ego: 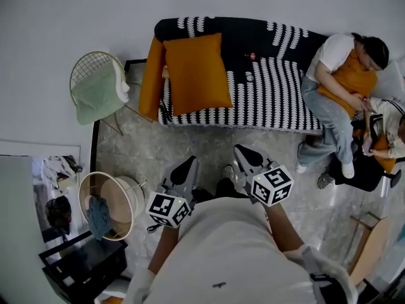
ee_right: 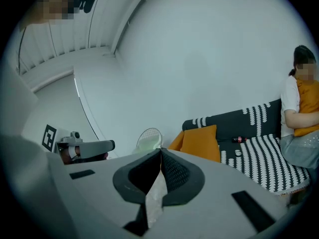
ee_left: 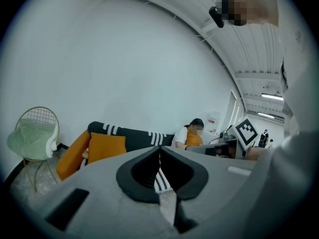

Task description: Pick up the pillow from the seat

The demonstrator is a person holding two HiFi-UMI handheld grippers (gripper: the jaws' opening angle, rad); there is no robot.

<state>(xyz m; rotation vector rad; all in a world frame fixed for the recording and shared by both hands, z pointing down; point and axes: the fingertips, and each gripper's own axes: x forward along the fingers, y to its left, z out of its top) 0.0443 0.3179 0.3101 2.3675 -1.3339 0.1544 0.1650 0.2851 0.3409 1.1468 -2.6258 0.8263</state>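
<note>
Meanwhile left tool (ego: 188,164) and right tool (ego: 244,150), shut empty, face the pillow (ego: 197,73) on the sofa (ego: 273,88).

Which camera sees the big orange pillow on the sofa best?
The head view: the pillow shows whole from above, lying on the striped sofa. Both gripper views show it small and far off.

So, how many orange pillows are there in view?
3: a flat pillow on the sofa seat, an upright pillow at its left end, a hugged pillow on the seated person. An orange patch far right may be another.
</note>
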